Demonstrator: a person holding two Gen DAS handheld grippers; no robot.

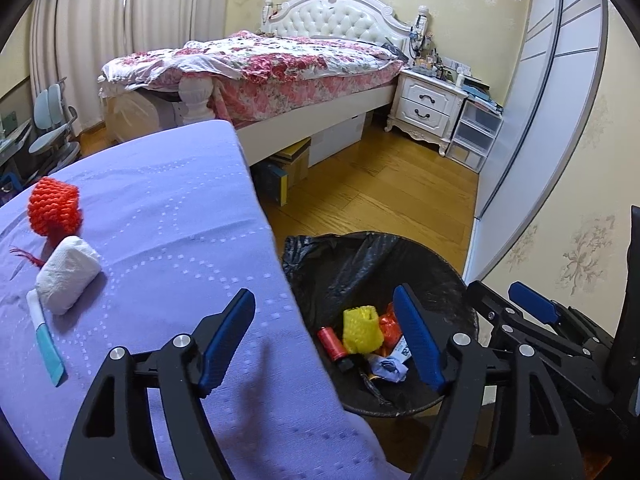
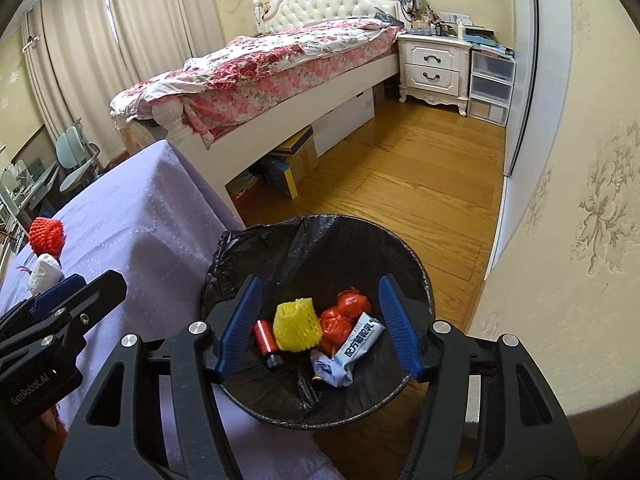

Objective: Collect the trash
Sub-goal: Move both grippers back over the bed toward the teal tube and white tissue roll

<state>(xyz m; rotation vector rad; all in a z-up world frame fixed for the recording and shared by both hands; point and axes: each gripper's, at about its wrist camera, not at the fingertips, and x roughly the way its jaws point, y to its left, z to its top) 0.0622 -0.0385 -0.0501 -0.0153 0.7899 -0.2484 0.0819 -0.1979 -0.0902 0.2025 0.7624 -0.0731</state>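
- Right gripper (image 2: 320,324): jaws apart, empty, poised above the trash bin (image 2: 416,272); yellow foam net (image 2: 297,329), red wrappers (image 2: 344,316) and white tube (image 2: 358,340) lie in the bin below, between the jaws.
- Left gripper (image 1: 324,336): jaws apart, empty, straddling the desk (image 1: 168,208) edge and bin rim.
- Remaining on desk: red foam net (image 1: 54,208), white wad (image 1: 68,274), teal-tipped stick (image 1: 46,340), well left of the jaws.

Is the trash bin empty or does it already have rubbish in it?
Partly filled. The black-lined trash bin holds a yellow foam net, red cylinder, orange wrapper and a crumpled packet at its bottom.
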